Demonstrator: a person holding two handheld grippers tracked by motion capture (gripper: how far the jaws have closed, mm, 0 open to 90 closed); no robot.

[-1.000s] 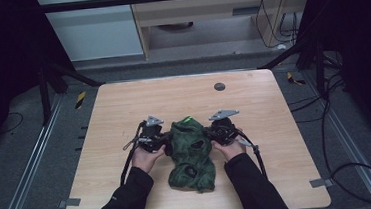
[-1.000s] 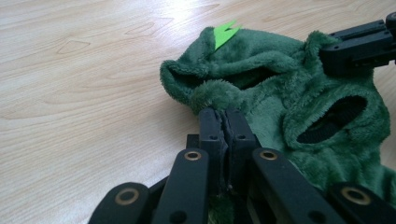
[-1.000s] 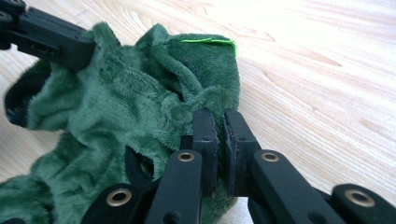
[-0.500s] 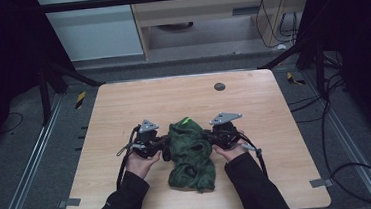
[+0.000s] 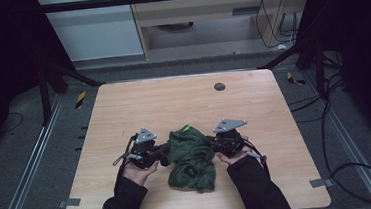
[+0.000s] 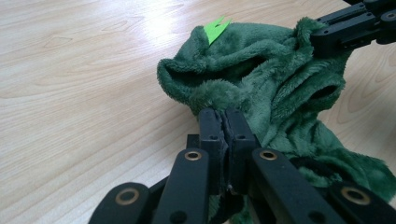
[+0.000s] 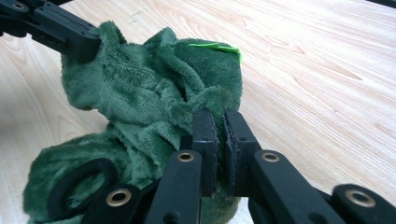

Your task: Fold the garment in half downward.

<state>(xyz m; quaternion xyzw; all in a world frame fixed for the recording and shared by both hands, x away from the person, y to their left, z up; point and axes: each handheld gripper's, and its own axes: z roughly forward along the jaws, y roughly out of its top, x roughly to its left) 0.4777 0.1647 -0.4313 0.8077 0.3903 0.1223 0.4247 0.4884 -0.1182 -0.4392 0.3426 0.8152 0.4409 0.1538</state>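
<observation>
I hold the green fleece garment (image 5: 191, 156) at the table's (image 5: 183, 99) near centre; left gripper (image 6: 223, 122) and right gripper (image 7: 215, 122) each clamp a fold. Judged soft, light, limp: edges and folds suit gripping best.

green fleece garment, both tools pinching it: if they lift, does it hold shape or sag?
Likely sags: the green fleece garment lies crumpled in soft folds. Probably light, bunching freely between left tool and right tool. Plush pile should resist slipping.
</observation>
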